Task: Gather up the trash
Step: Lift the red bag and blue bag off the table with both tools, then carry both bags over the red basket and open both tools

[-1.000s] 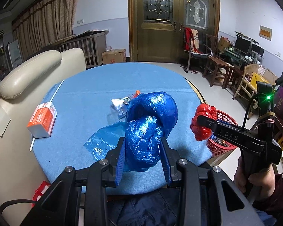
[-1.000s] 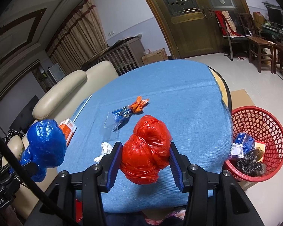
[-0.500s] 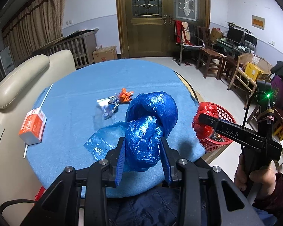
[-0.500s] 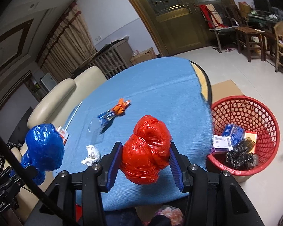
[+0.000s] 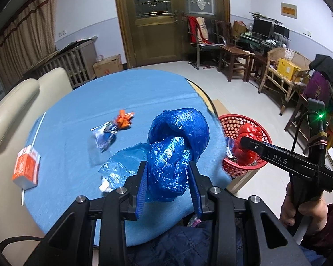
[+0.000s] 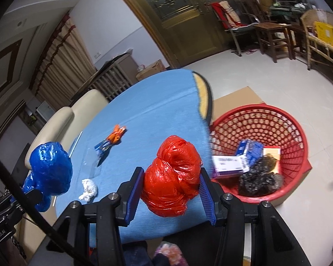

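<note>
My left gripper (image 5: 168,186) is shut on a crumpled blue plastic bag (image 5: 177,146), held above the near edge of the blue table (image 5: 104,102). My right gripper (image 6: 169,190) is shut on a crumpled red plastic bag (image 6: 173,175), held near the table's right edge, beside the red mesh basket (image 6: 284,119) on the floor. In the left wrist view the red bag (image 5: 247,143) hangs over the basket (image 5: 233,122). In the right wrist view the blue bag (image 6: 50,168) shows at the left.
On the table lie an orange wrapper (image 5: 123,122), a blue-and-clear wrapper (image 5: 102,137), an orange-and-white carton (image 5: 25,170) and a white paper ball (image 6: 88,188). The basket holds boxes (image 6: 239,161) and a black bag (image 6: 259,179). A cream sofa (image 5: 8,102) stands left; chairs stand right.
Both grippers have swung right toward the red basket, each still holding its bag. The basket now looms larger and closer in the right wrist view.
</note>
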`<state>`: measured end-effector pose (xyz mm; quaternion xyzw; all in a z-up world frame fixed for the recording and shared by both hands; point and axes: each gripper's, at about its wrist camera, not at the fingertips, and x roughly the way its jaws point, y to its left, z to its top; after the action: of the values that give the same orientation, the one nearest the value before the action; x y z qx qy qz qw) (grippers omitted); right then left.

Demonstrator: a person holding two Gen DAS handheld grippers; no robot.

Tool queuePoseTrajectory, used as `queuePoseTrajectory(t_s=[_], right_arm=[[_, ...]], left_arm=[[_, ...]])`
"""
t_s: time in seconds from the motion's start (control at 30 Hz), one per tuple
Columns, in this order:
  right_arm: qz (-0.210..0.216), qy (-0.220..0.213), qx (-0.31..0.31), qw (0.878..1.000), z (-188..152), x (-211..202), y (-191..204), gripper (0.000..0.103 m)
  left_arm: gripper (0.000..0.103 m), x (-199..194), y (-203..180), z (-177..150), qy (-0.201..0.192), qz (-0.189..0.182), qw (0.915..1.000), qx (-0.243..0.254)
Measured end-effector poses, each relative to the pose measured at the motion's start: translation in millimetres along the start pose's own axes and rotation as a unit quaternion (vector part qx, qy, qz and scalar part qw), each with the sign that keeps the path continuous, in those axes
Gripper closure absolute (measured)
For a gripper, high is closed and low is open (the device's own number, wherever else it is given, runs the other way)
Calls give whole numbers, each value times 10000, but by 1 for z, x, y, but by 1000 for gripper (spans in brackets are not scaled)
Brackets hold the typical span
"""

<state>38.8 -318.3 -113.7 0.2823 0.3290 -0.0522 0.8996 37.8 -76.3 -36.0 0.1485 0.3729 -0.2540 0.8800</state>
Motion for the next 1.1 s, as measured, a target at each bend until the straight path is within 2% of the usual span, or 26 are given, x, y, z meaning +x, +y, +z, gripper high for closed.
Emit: queuePoseTrajectory(t_s=[0.27, 0.6, 0.8, 1.03, 1.1], right_arm=[[-251, -174, 527, 9981, 13, -15, -47, 52], [-434, -507, 1261, 9898, 42, -40, -113, 52], [-341, -453, 1700, 9838, 52, -40, -144, 51], [-252, -291, 1948, 9801, 58, -24, -154, 49], [-227, -305, 2043, 9782, 59, -23, -157, 46]], left_arm=[[66, 30, -22, 22, 286, -366, 9988, 141], [66, 80, -76, 58, 689, -845, 9920, 639], [66, 104, -105, 73, 831, -892, 9885, 891], [61, 120, -132, 83, 863, -925, 9860, 1090], [60, 119, -139, 88, 794, -967, 9859, 1115]])
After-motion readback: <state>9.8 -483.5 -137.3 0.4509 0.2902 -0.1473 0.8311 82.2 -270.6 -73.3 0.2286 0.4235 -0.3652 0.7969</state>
